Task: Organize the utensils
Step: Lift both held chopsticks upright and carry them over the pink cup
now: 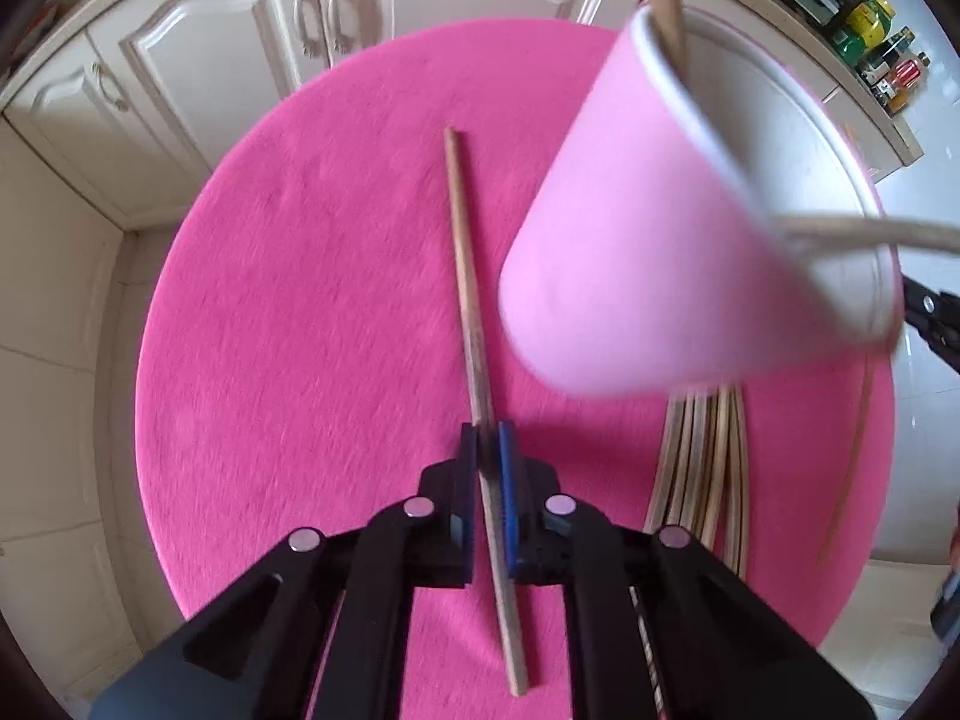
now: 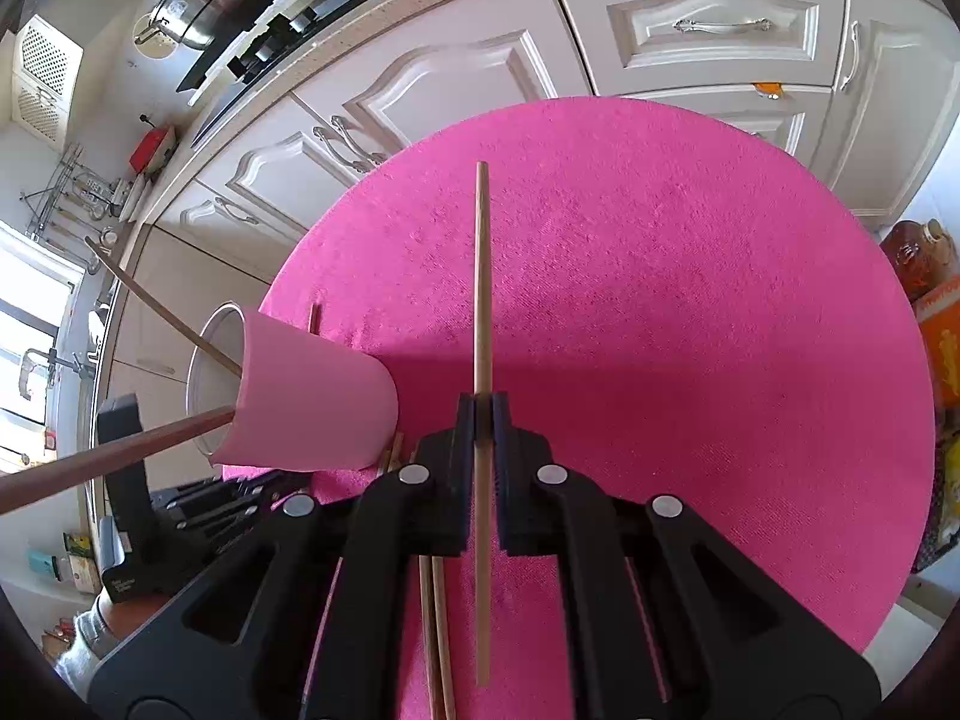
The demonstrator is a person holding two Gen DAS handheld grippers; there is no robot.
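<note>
A round table [image 1: 270, 312] carries everything, its top covered edge to edge by a bright pink fuzzy cloth [image 2: 690, 312]. On the cloth stands a pink cup [image 1: 630, 252], white inside, with two chopsticks leaning out of its mouth. Just beside the cup's base lies a bundle of chopsticks [image 1: 702, 468], side by side and roughly parallel. A single thin stick [image 1: 849, 468] lies apart from them, near the table's edge.

One pink cup [image 1: 630, 240], two chopsticks in it [image 2: 180, 432] — two tool-held [image 1: 474, 324], pile uncountable [image 1: 702, 468]
</note>
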